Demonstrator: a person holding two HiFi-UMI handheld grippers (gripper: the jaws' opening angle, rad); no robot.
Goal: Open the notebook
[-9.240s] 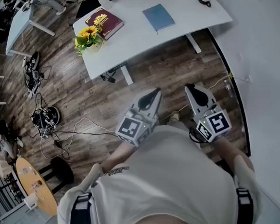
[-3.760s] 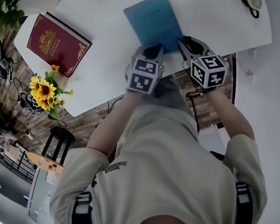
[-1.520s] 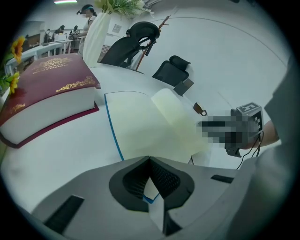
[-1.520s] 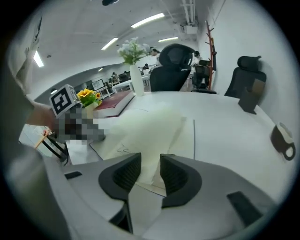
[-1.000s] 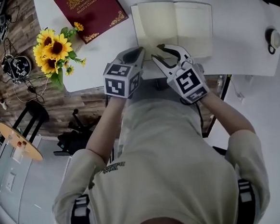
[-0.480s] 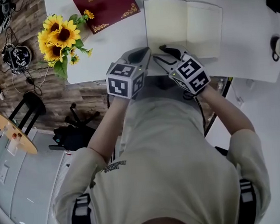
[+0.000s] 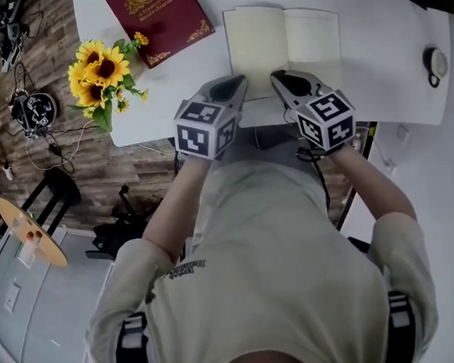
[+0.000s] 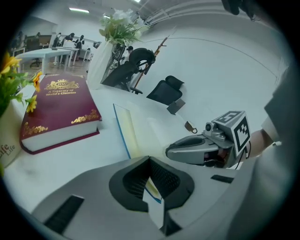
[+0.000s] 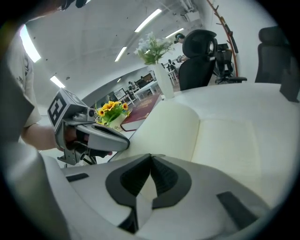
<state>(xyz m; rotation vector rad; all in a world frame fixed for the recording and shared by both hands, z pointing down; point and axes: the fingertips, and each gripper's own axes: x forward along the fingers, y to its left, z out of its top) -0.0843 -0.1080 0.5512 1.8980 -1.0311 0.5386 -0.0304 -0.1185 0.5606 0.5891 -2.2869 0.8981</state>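
- You are looking down at the notebook (image 7: pixel 283 43), which is lying open and flat on the white table (image 7: pixel 375 71), close to its near edge, showing two blank cream pages.
- You are holding the left gripper (image 7: pixel 239 80) at the notebook's near left corner with its jaws pressed together. In the left gripper view only a sliver of the blue cover edge and the white table is showing through the gap behind the tips, so it seems to be gripping nothing.
- You are holding the right gripper (image 7: pixel 277 76) at the near edge close to the spine, clenched too. The right gripper view shows its tips meeting over the cream page with nothing caught between them.
- You are working beside a thick red book (image 7: pixel 159 10) and a bunch of sunflowers (image 7: pixel 100 65), both lying left of the notebook and apart from it.
- You are dealing with something that looks light and thin, with a slim blue cover and limp paper. It will likely be sliding easily on the smooth tabletop, and the pages may be creasing if pinched hard.
- If you are taking hold again, go for the outer edge of the cover or a page at a near corner, never the spine, while pressing the other half down so the notebook is not skating away.
- Judging by the flat spread, the opening seems to be done.
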